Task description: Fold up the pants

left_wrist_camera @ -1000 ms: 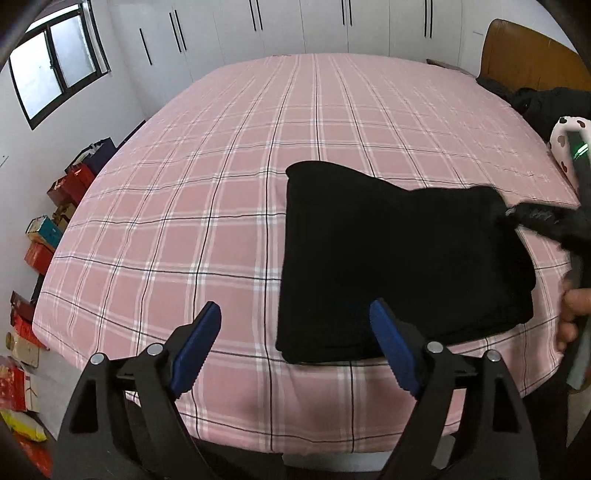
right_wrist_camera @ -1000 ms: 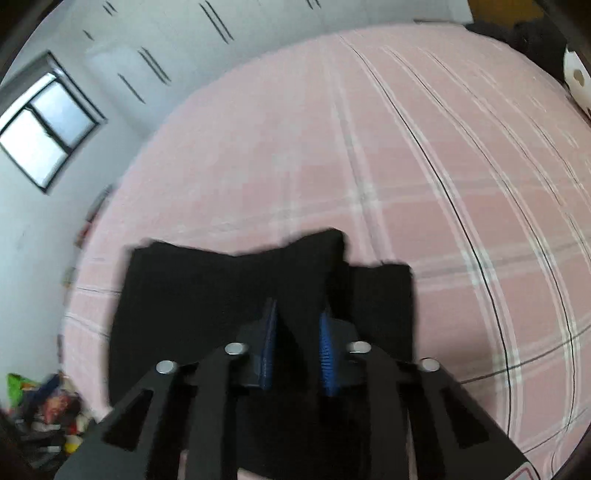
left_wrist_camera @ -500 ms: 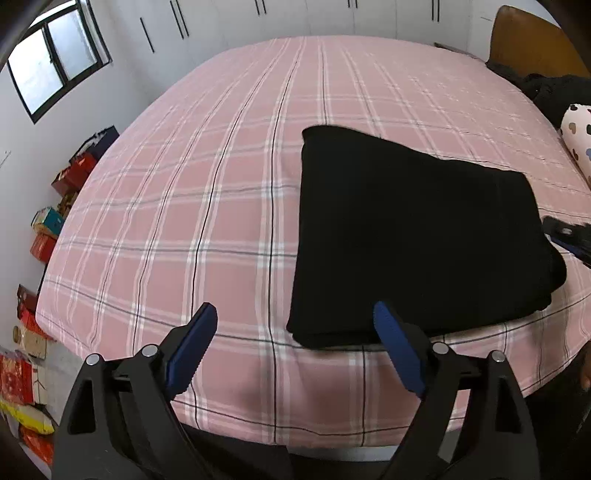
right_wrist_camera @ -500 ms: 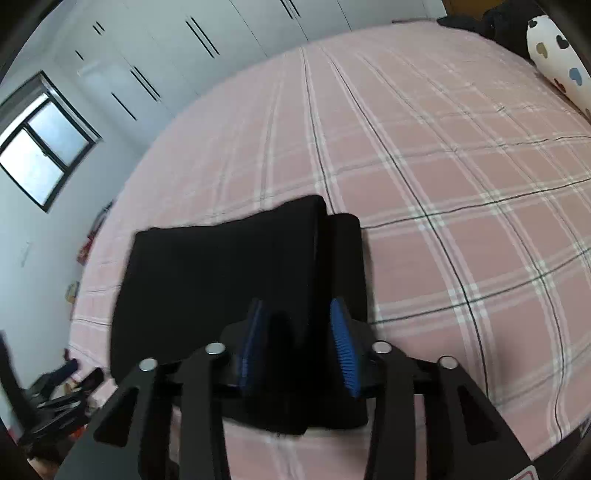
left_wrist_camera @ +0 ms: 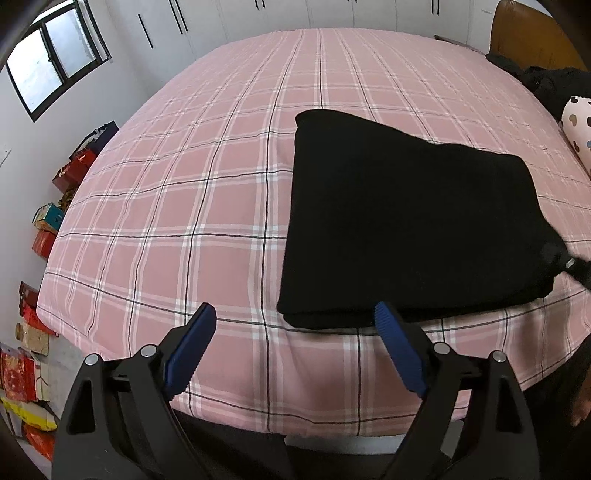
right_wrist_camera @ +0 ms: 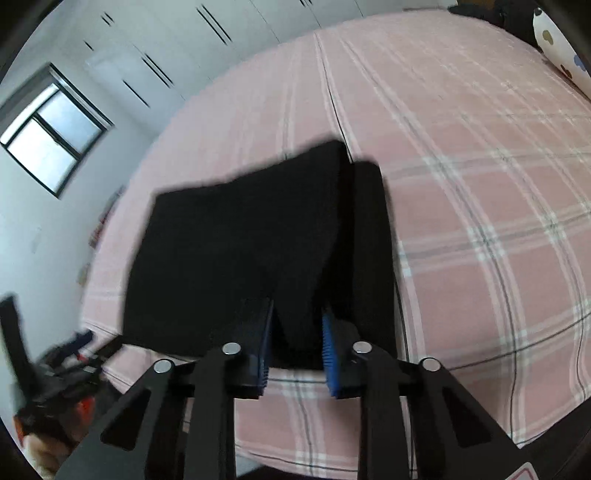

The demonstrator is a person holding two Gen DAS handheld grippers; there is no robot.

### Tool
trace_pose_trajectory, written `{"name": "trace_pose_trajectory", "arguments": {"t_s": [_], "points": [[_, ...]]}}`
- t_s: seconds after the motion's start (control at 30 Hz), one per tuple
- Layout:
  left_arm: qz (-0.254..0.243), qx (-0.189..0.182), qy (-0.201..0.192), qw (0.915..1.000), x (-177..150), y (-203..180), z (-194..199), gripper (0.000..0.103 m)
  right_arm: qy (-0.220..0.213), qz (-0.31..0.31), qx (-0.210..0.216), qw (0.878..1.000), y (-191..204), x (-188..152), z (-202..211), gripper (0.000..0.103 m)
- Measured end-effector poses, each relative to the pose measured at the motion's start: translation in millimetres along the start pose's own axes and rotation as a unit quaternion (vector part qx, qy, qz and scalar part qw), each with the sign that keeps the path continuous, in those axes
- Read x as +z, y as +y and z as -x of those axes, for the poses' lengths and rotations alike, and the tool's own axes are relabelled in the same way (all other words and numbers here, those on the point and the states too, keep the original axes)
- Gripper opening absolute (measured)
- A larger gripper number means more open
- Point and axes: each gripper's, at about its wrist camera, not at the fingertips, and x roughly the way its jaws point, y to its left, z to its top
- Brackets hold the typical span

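Black pants lie folded into a thick rectangle on the pink plaid bed, near its front edge. My left gripper is open and empty, just in front of the pants' near left corner. My right gripper is shut on the pants at the near edge of the top layer, holding that fold slightly lifted. The view is blurred. Its tip shows at the pants' right edge in the left wrist view.
A heart-patterned pillow and dark clothes lie at the bed's far right by a wooden headboard. Boxes and bags line the floor on the left. White wardrobes stand behind the bed.
The right gripper opened half a second ago, then closed again on the top fold near the pants' edge. The left gripper stayed open and shifted slightly closer.
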Motion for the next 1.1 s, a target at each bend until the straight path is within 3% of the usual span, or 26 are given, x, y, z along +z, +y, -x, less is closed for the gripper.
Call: {"name": "trace_pose_trajectory", "arguments": {"t_s": [0.1,0.17,0.3,0.43,0.47,0.5,0.57,0.67,0.83,0.9,0.93,0.97,1.0,1.03,1.1], "points": [[0.005,-0.014,0.001,0.9999,-1.3,-0.1,1.0,0.087,0.037,-0.012,-0.006,0.999,-10.7,-2.5,-13.8,0.028],[0.003,-0.034,-0.001,0.9994,-2.8,-2.4,3.8,0.087,0.055,-0.043,0.018,0.997,-19.6,-6.4,-23.4,0.033],[-0.032,-0.057,-0.027,0.9975,-8.0,-15.5,15.8,0.092,0.063,-0.061,0.035,0.995,-20.1,-5.4,-37.9,0.058],[-0.091,-0.069,-0.061,0.9916,-11.3,-41.5,30.8,0.094,0.071,-0.048,0.024,0.996,-10.9,-1.8,-39.7,0.060],[-0.110,-0.071,-0.074,0.9886,-12.4,-51.2,34.5,0.096,0.077,-0.037,0.023,0.996,-9.0,-2.0,-42.8,0.058],[-0.125,-0.075,-0.081,0.9861,-13.3,-59.5,35.4,0.096,0.084,-0.028,0.021,0.996,-7.1,-1.2,-45.3,0.036],[-0.147,-0.077,-0.082,0.9827,-13.8,-75.0,32.3,0.096,0.097,-0.039,0.050,0.993,-6.2,5.3,-43.7,0.020],[-0.174,-0.102,-0.079,0.9764,-11.0,-100.8,26.5,0.096,0.086,-0.037,0.085,0.992,1.8,24.1,-29.4,0.017],[-0.232,-0.130,-0.093,0.9594,-3.0,-151.7,14.7,0.096,0.107,-0.051,0.092,0.989,4.0,39.2,-35.6,0.017],[-0.240,-0.132,-0.089,0.9575,-1.3,-166.4,3.3,0.094,0.113,-0.074,0.107,0.985,-3.2,38.5,-37.7,0.017],[-0.245,-0.137,-0.083,0.9563,0.0,-173.6,-6.4,0.090,0.114,-0.085,0.113,0.983,-7.3,38.3,-37.3,0.018],[-0.244,-0.142,-0.077,0.9561,1.7,-177.5,-12.9,0.063,0.112,-0.096,0.118,0.982,-11.4,38.3,-36.3,0.019],[-0.240,-0.142,-0.069,0.9580,4.0,-178.5,-20.3,0.045,0.108,-0.102,0.113,0.982,-16.5,38.2,-33.3,0.022],[-0.227,-0.142,-0.058,0.9616,7.9,-176.3,-27.2,0.040,0.099,-0.105,0.103,0.984,-21.4,38.1,-28.3,0.023],[-0.165,-0.189,-0.044,0.9669,23.3,-153.0,-30.9,0.016,0.066,-0.110,0.091,0.988,-32.4,36.4,-9.3,0.023]]}}
